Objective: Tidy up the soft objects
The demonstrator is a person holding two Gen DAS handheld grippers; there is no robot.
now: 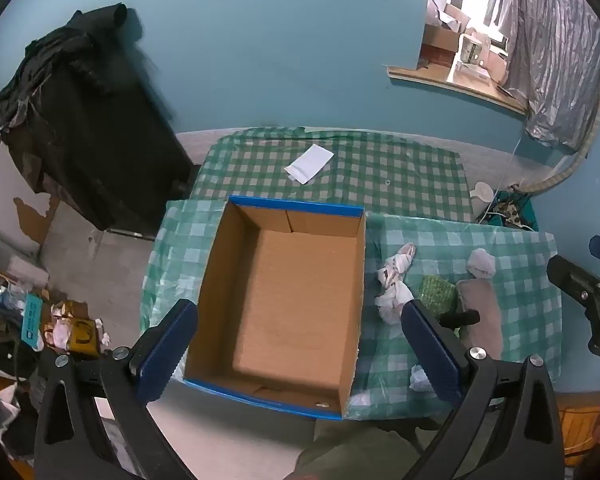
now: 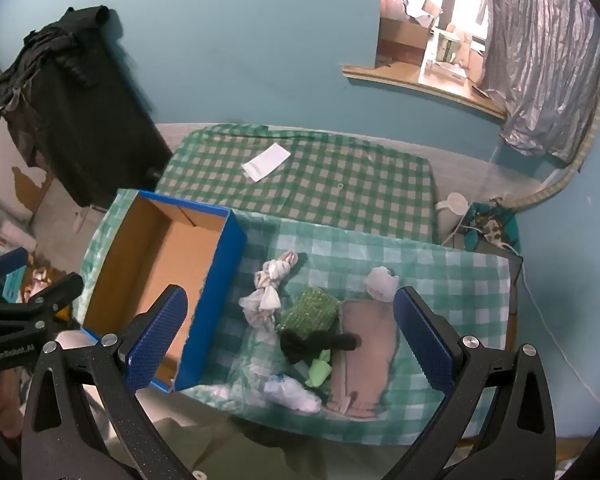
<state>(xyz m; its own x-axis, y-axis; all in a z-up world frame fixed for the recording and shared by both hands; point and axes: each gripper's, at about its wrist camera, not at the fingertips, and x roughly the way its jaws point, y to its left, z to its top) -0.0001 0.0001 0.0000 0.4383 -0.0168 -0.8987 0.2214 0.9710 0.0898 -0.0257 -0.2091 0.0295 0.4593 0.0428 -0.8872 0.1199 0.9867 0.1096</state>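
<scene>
A blue-sided cardboard box stands open with nothing inside on the green checked cloth. To its right lies a pile of soft things: a knotted white sock, a green knitted piece, a black sock, a beige cloth, a white balled sock and a bright green bit. My left gripper hangs open above the box. High over the pile my right gripper is open too, holding nothing.
A white paper lies on the far checked table. A black draped cabinet stands at the left, with clutter on the floor below it. Cables and a white jug sit right of the table. A window sill juts from the wall.
</scene>
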